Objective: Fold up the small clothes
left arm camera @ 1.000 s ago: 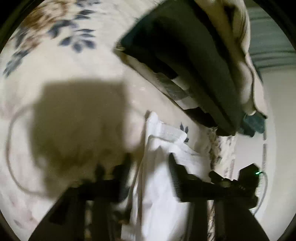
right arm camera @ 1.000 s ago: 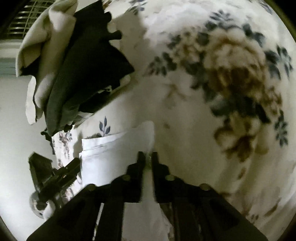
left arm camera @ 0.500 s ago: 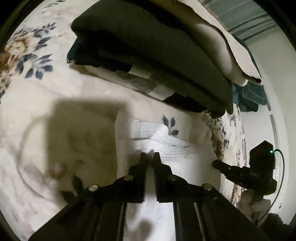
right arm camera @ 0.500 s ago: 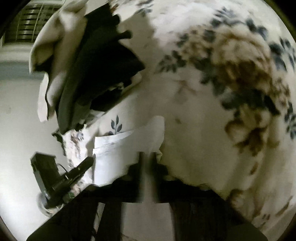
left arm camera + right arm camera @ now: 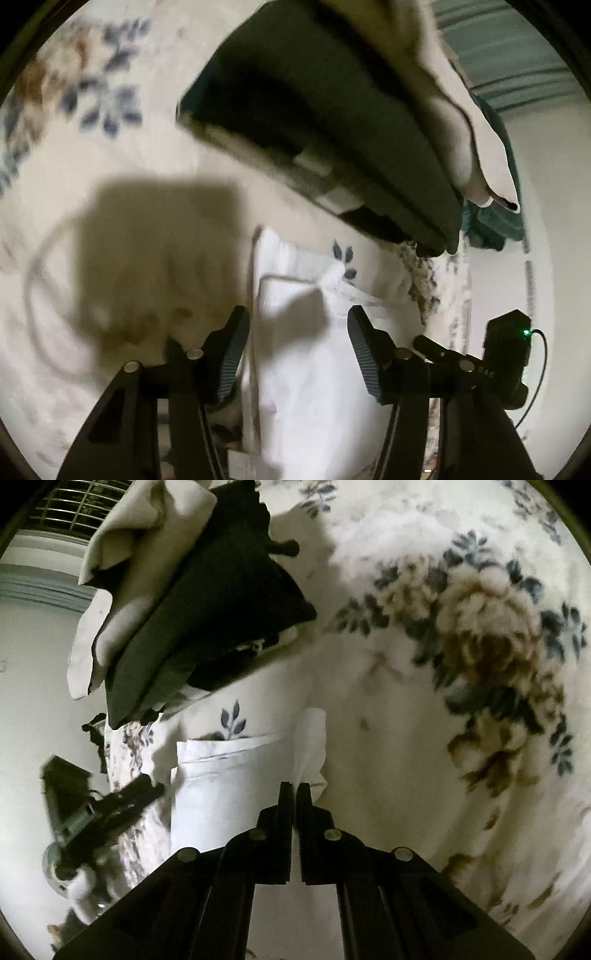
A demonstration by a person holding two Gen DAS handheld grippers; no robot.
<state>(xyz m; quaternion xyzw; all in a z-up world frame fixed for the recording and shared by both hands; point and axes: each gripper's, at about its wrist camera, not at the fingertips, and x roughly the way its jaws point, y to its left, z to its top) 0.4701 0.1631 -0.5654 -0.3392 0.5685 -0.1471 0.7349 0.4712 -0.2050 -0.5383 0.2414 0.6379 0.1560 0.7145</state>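
Left gripper [image 5: 298, 345], pinched shut before, now gapes over the soft white garment [image 5: 310, 369]; right gripper [image 5: 294, 794] stays clamped on its ruffled edge.

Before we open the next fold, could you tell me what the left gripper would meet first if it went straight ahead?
Probably the white garment between its open jaws; beyond that the floral blanket, though depth is unclear.

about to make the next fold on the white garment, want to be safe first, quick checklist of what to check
1. Right gripper shut on the white garment: ok.
2. Left gripper open, straddling the garment: ok.
3. Left grip made: not ok.
4. Garment flat on the floral blanket: not ok, corner raised.
5. Stack of folded clothes apart from the garment: ok.
6. Near hem straight: cannot tell.
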